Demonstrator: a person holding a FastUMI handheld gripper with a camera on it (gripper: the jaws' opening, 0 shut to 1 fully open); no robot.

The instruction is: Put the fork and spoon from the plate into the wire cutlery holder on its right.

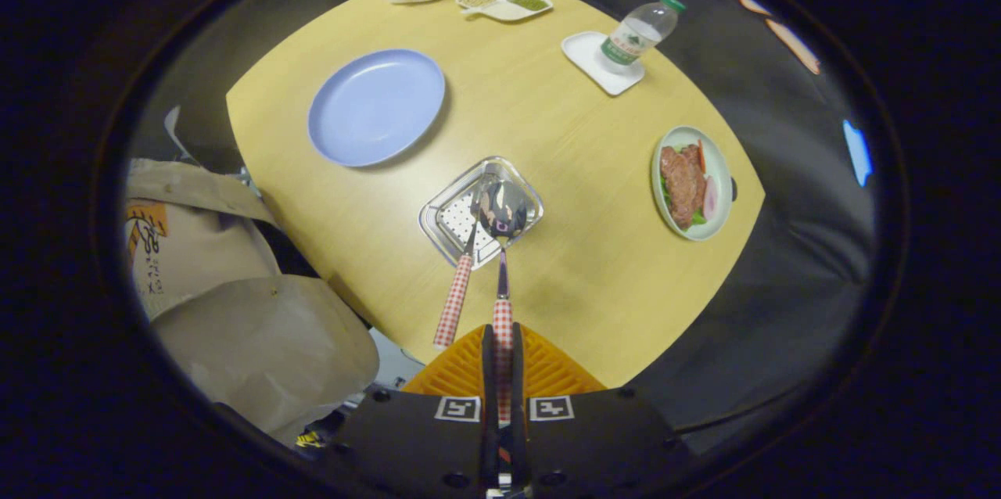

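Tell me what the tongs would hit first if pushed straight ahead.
Probably the wire cutlery holder: the tongs, shut on the spoon, point at it, beside the fork. Depth is unclear.

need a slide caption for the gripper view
Tongs shut on the spoon, lowering it into the wire cutlery holder beside the fork.

Spoon over wire holder; fork inside.

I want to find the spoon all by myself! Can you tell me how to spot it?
Look at the yellow table and find the shiny wire cutlery holder near its middle, right of the blue plate. Two red-checked handles stick out of it toward the claw. The spoon is the right one, pinched between the claw's fingers, with a round bowl; the fork beside it stands free.
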